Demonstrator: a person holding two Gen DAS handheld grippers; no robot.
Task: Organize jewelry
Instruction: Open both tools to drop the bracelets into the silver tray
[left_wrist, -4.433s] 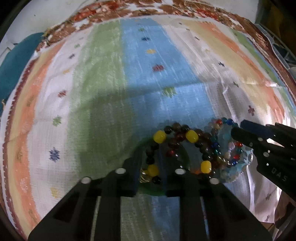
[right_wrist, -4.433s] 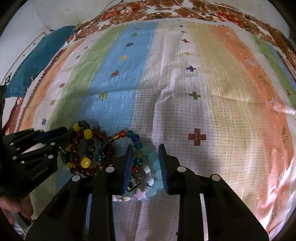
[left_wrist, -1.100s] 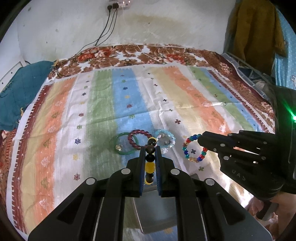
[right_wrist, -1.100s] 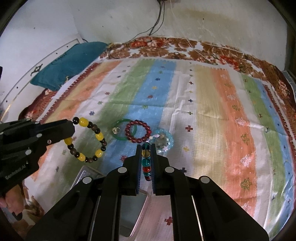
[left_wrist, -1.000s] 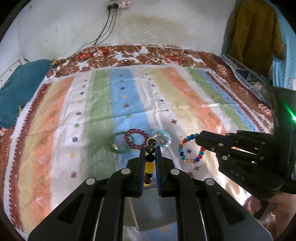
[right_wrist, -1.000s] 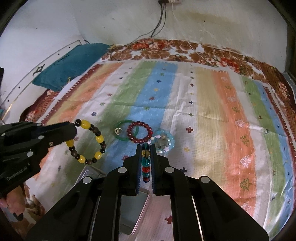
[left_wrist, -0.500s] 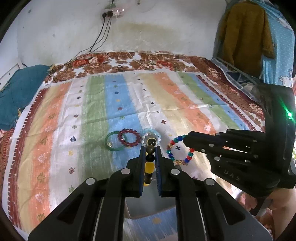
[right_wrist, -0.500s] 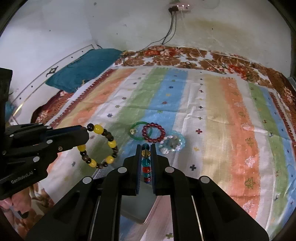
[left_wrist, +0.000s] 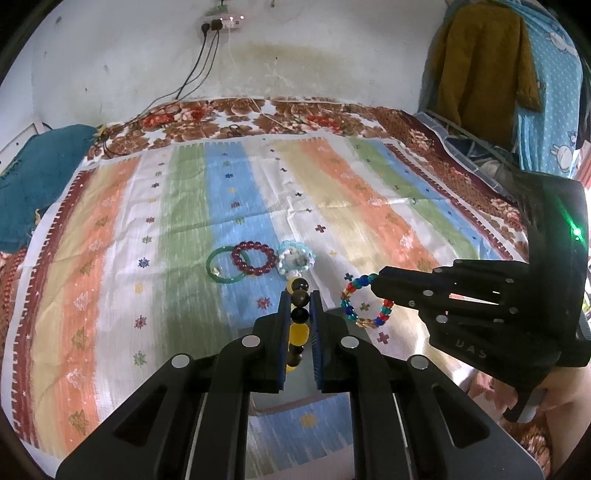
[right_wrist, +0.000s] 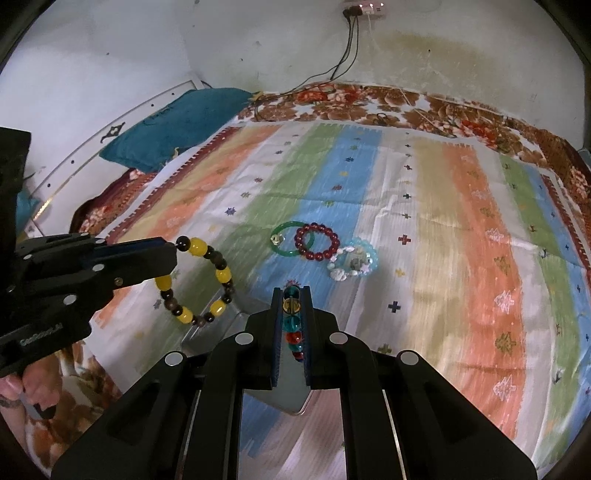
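Yellow-and-brown bead bracelet (right_wrist: 201, 282) hangs in the air, pinched at its top in the left gripper (left_wrist: 300, 308), jaws narrow on the beads. Multicolour bead bracelet (left_wrist: 365, 302) likewise lifted, clamped in the right gripper (right_wrist: 291, 306), loop dangling below the fingertips. Both raised above the striped cloth (left_wrist: 177, 229), near its front edge. Under the grippers a grey flat tray or box (right_wrist: 236, 325) lies on the cloth; hard to tell which, mostly hidden by the gripper bodies. Three pieces lie on the cloth in a row: green bangle (left_wrist: 223, 266), dark red bead bracelet (left_wrist: 255, 258) overlapping the bangle's right side, pale blue-and-white bead bracelet (left_wrist: 295, 258) just beside the red one. Teal pillow (right_wrist: 173, 129) at the cloth's far left. Cables run down the white wall (left_wrist: 295, 66) from a socket.
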